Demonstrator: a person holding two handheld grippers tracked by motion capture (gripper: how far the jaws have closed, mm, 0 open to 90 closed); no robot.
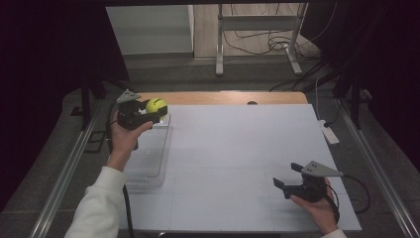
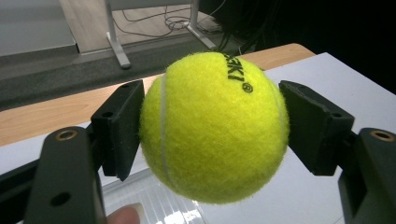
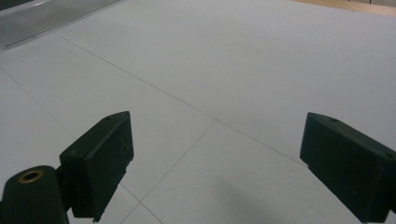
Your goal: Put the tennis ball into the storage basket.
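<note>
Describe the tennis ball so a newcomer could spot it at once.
Start at the white table and look to its far left corner, where a clear plastic container lies along the edge. Above its far end, the left gripper clamps the tennis ball: fuzzy yellow-green, the scene's one bright, round thing.

ball (image 2: 215,128): print partly out of sight over its top | bin (image 1: 148,158): far end hidden behind left gripper (image 1: 148,113), contents can't be told | right gripper (image 3: 215,163): jaws cut by bottom edge | surface (image 1: 237,148): near edge cut off
</note>
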